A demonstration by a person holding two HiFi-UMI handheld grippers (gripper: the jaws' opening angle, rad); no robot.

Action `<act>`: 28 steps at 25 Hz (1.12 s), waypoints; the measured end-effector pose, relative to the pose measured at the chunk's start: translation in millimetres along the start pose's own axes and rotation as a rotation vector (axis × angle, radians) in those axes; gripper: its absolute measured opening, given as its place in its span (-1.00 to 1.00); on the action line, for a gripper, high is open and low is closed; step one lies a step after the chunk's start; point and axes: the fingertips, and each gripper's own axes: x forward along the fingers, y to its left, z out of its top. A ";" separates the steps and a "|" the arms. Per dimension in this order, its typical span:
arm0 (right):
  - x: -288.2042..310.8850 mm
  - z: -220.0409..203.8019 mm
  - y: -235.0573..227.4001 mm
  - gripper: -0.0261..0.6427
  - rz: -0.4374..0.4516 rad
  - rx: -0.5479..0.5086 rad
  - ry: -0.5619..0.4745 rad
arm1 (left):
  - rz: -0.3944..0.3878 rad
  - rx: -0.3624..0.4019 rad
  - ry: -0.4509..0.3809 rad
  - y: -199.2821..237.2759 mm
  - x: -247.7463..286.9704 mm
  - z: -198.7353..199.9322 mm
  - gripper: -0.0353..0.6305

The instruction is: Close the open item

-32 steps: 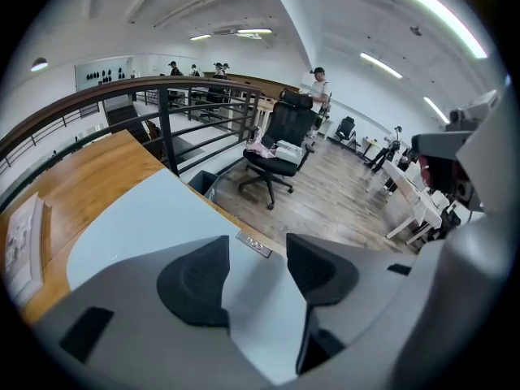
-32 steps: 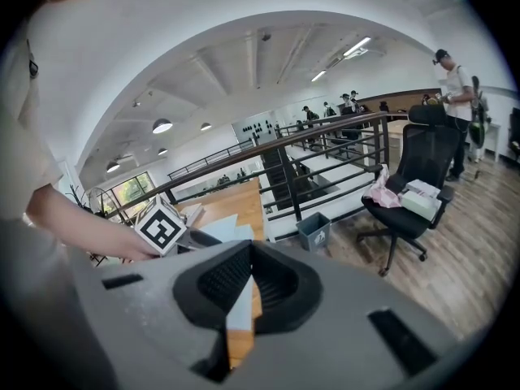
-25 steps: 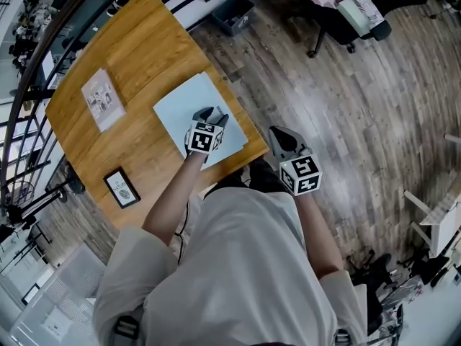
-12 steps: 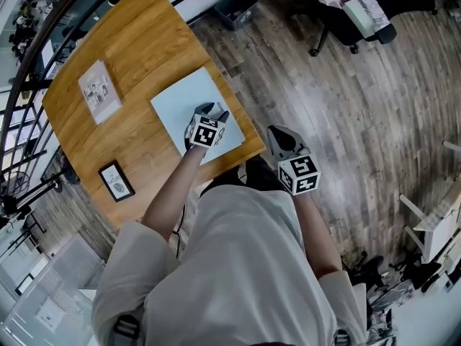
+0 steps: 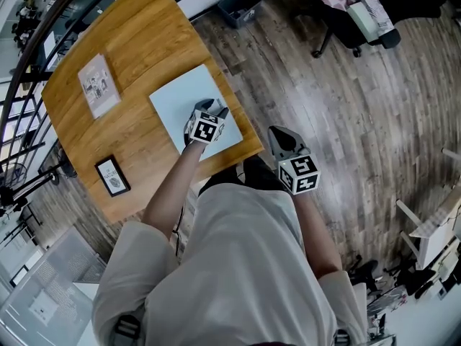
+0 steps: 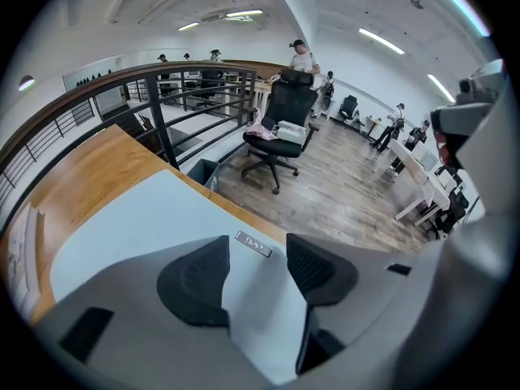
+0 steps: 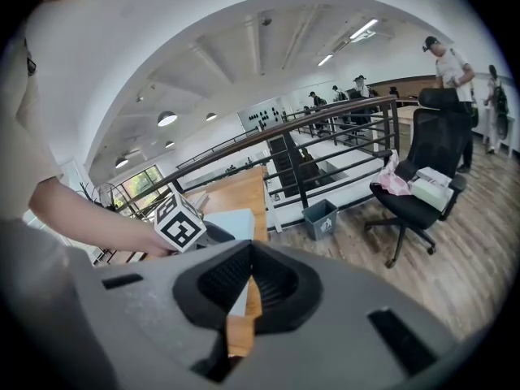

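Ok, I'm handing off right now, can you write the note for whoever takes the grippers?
Left gripper: jaws open, nothing clamped, low over the pale blue item near its small silver label. I cannot tell whether it touches.
Right gripper: shut, empty, held past the table edge, over the floor.
Done: the pale blue item lies flat and looks closed.
Left: check it is fully down, then lift the left gripper clear.

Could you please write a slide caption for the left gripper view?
Open left tongs poised over a pale blue laptop lying flat on a wooden table.
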 end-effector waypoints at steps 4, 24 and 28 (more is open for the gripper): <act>0.8 -1.9 -0.1 -0.91 0.012 -0.001 0.002 | 0.008 0.008 0.000 0.6 3.4 0.4 -0.27; -4.5 15.6 17.5 -0.91 0.065 -0.088 -0.030 | 0.060 -0.015 -0.097 -7.2 -28.3 4.8 -0.16; -3.9 14.4 27.0 -0.91 0.088 -0.117 -0.025 | 0.081 -0.054 -0.160 -2.0 -47.9 8.8 -0.17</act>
